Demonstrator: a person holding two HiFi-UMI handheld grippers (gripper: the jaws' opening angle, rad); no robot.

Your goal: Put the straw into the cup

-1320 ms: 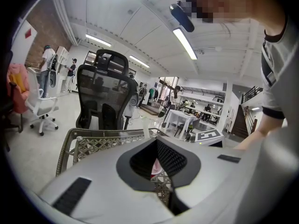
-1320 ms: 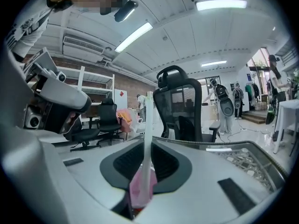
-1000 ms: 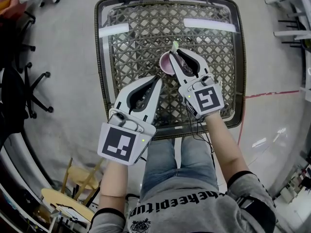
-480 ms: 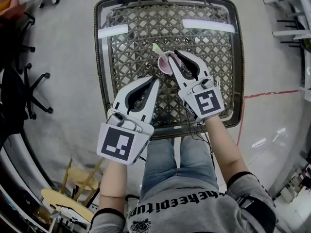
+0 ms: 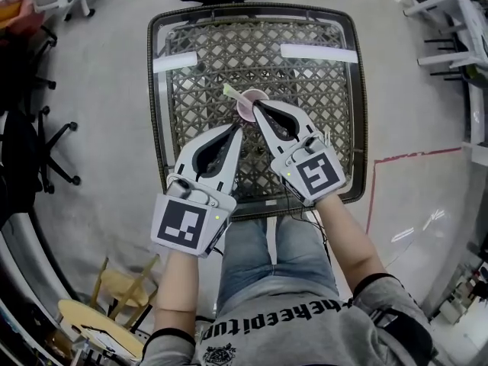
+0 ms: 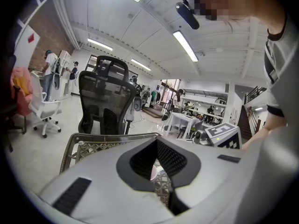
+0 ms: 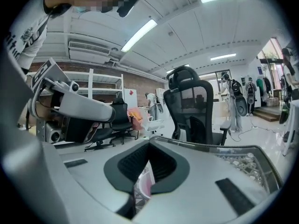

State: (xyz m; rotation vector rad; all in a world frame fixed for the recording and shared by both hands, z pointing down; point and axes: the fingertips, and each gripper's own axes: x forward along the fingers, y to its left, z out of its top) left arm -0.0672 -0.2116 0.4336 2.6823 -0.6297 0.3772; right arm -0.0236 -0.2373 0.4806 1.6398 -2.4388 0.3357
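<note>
The straw [image 5: 231,92] is already lodged in the pink cup [image 5: 248,102], which stands near the middle of the wicker-patterned worktop [image 5: 320,82]. The straw's free end is seen leaning out over the rim to the upper left. The placing step is judged as good as done, and what is in hand is the letting go.

The right gripper [image 5: 255,110] is held with its tips just beside the cup. Its jaws have just been closing and are now drawn fully together, with nothing caught between them. The left gripper [image 5: 239,128] is kept nearer the body, likewise closed and empty.

A clean retreat is called for next, so that the cup is not nudged.

Against the earlier frame, the right jaws no longer straddle the cup, and the straw is tipped leftward rather than upright.
</note>
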